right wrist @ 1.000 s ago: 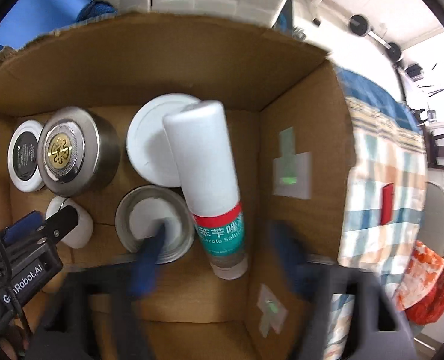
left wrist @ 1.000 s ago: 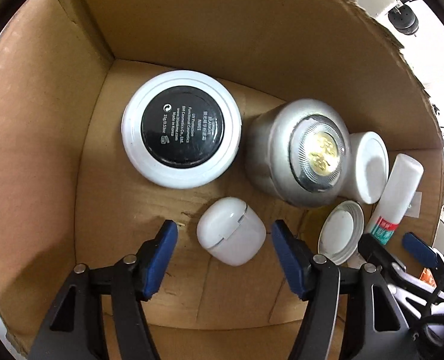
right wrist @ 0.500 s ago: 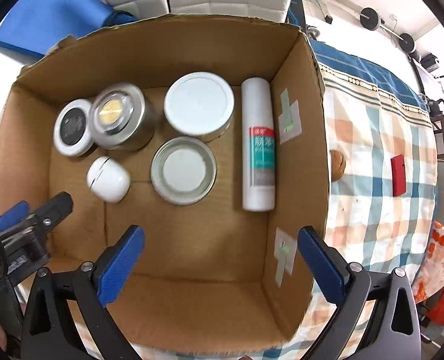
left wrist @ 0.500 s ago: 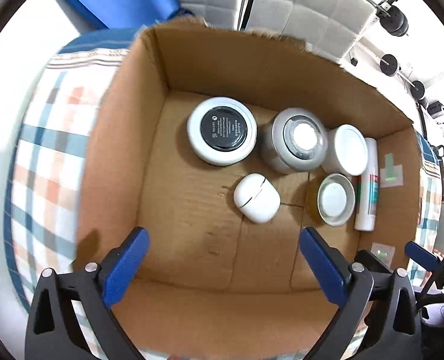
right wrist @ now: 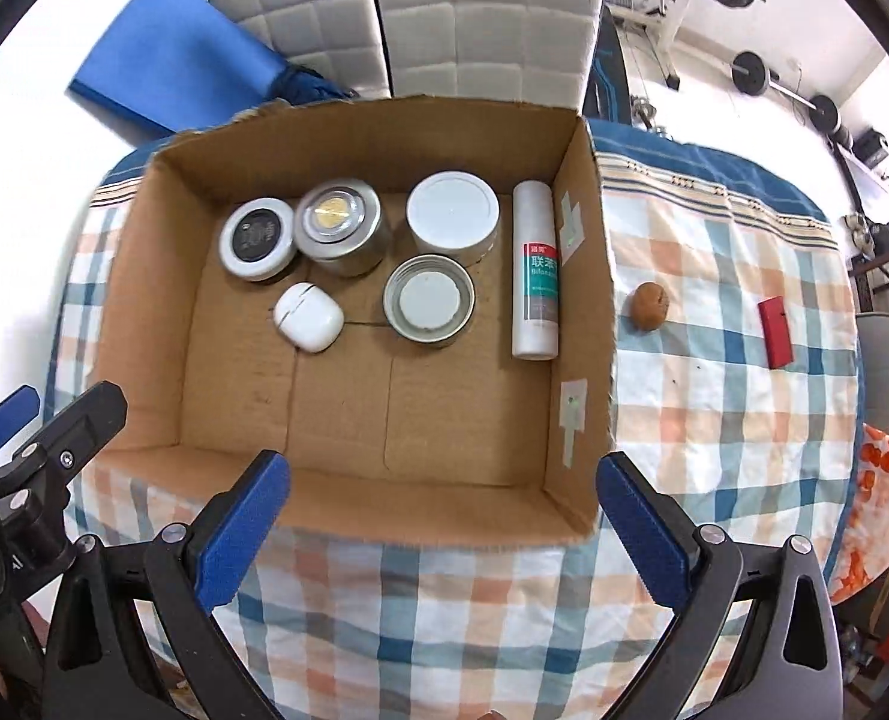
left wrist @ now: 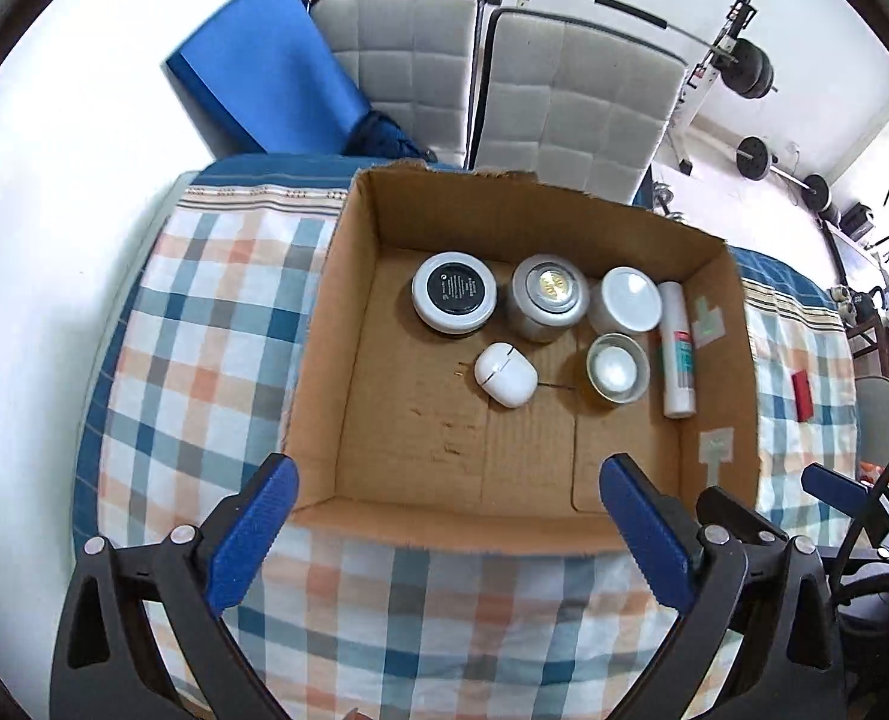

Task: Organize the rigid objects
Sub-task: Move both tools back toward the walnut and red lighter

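An open cardboard box (left wrist: 348, 324) (right wrist: 582, 276) sits on a checked tablecloth. Inside lie a white-rimmed black jar (left wrist: 454, 293) (right wrist: 257, 239), a silver tin with a gold emblem (left wrist: 547, 297) (right wrist: 339, 225), a white-lidded jar (left wrist: 625, 300) (right wrist: 453, 210), an open tin (left wrist: 617, 368) (right wrist: 429, 300), a white earbud case (left wrist: 504, 374) (right wrist: 308, 318) and a white tube (left wrist: 676, 357) (right wrist: 535, 279). My left gripper (left wrist: 444, 534) and right gripper (right wrist: 444, 531) are both open and empty, held above the box's near edge.
On the cloth right of the box lie a brown walnut-like object (right wrist: 651, 305) and a small red block (right wrist: 775, 331) (left wrist: 801, 396). Two grey padded chairs (right wrist: 432, 18) and a blue mat (left wrist: 270, 72) stand behind the table. Gym weights are at the far right.
Both grippers have pulled up and back out of the box, opening wide. The earbud case and the tube, near the jaws a second ago, now lie free on the box floor.
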The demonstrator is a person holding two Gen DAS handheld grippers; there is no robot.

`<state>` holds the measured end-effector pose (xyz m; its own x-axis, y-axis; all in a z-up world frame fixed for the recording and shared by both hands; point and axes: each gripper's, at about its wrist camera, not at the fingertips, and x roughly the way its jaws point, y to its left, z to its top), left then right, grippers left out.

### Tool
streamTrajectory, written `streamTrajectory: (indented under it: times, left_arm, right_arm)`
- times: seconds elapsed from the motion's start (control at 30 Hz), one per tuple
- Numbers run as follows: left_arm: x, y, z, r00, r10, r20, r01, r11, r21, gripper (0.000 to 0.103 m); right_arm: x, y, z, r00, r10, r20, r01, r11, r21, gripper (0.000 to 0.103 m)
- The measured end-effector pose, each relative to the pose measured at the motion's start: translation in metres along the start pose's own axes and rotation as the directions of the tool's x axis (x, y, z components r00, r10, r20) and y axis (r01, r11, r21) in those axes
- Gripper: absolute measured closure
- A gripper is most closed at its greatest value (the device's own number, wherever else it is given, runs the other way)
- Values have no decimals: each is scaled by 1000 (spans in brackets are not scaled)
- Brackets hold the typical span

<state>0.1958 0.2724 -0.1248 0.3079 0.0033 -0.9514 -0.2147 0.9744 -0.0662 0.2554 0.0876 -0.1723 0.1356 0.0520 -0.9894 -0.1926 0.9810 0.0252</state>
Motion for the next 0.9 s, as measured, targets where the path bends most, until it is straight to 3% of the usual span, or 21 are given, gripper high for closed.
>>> streamTrajectory:
  times: [0.33, 0.5, 0.7, 0.83, 0.9]
  left_arm:
    - [-48, -19, -22, 998, -51, 32, 50, 998, 23, 0]
    - [-65, -60, -10, 995, -84, 59, 78, 993, 87, 0]
    - [-58, -146, 22, 988, -136, 67, 120, 973, 196, 0]
    - [-23, -218, 49, 989, -150, -5, 145, 952, 270, 0]
    - [7, -256, 65, 992, -118, -50, 128, 942, 309, 0]
  right_arm:
    - [-53, -13, -40, 995, 85, 55, -85, 996, 3, 0]
    - [-67, -38, -44, 990, 124, 70, -127, 991, 45, 0]
    - [-85, -111, -30, 988, 107, 107, -122, 981, 151, 0]
    - [-81, -190, -18, 994, 33, 103, -58, 966, 252, 0]
    - [-71, -226, -12, 996, 4, 89, -29, 960, 280, 0]
